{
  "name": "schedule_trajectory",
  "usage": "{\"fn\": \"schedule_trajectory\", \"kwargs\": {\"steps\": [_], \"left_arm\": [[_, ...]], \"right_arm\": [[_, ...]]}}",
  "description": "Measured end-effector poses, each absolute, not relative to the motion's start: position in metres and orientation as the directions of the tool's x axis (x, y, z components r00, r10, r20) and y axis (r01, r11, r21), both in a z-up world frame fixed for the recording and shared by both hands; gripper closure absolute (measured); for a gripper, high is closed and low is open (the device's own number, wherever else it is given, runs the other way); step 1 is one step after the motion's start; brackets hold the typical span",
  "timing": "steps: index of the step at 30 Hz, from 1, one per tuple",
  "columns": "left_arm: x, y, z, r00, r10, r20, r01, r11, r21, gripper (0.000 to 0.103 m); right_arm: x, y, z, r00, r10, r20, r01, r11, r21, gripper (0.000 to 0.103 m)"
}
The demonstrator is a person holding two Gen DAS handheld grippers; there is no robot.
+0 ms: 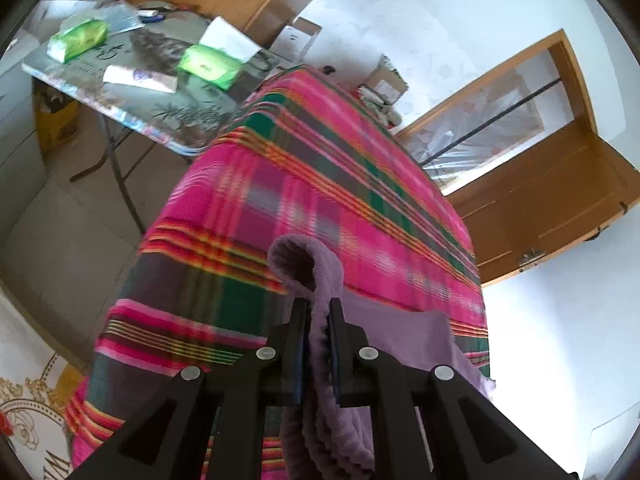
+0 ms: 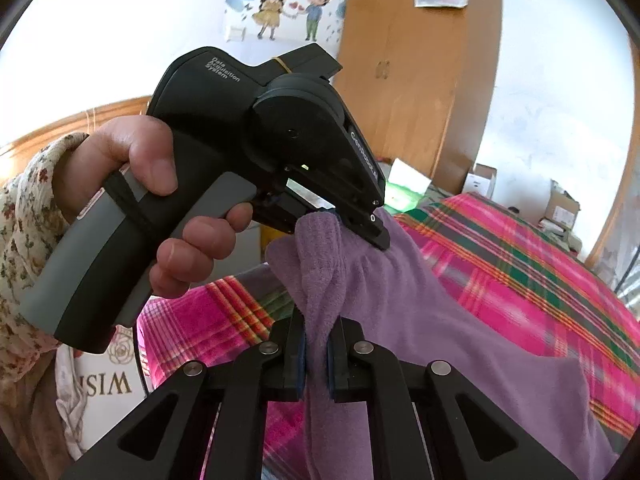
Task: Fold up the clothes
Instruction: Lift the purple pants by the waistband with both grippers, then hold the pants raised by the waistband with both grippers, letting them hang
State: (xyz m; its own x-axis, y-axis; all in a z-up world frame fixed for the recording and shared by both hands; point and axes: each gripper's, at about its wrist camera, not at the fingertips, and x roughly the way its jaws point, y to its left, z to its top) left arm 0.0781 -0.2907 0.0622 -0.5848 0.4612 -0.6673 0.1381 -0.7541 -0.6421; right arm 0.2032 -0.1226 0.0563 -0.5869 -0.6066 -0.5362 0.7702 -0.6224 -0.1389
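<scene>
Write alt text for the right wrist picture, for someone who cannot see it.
Two black handheld tools pinch the same purple cloth over a bed with a pink plaid cover: the right tool at the bottom, the left tool just above it, held by a hand in a floral sleeve.

Garment (image 2: 420, 320) on bed (image 2: 520, 248), folding table (image 1: 132, 92) beyond, wardrobe (image 2: 412, 80) behind.

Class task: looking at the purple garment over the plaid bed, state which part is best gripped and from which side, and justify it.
Grip the purple garment at its bunched upper edge, from the near side above the plaid bed. That edge stands up in folds; the rest drapes flat. Both the left tool and right tool pinch there.
</scene>
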Motion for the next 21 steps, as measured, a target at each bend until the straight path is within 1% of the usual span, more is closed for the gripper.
{"fn": "schedule_trajectory", "kwargs": {"steps": [8, 21], "left_arm": [[0.067, -0.251, 0.080, -0.570, 0.488, -0.661, 0.075, -0.770, -0.634, 0.092], [0.056, -0.192, 0.093, -0.545, 0.516, -0.661, 0.006, -0.786, -0.619, 0.092]], "right_arm": [[0.212, -0.080, 0.073, -0.635, -0.602, -0.484, 0.728, -0.676, -0.115, 0.095], [0.227, -0.016, 0.082, -0.691, -0.562, -0.454, 0.666, -0.739, -0.099, 0.095]]}}
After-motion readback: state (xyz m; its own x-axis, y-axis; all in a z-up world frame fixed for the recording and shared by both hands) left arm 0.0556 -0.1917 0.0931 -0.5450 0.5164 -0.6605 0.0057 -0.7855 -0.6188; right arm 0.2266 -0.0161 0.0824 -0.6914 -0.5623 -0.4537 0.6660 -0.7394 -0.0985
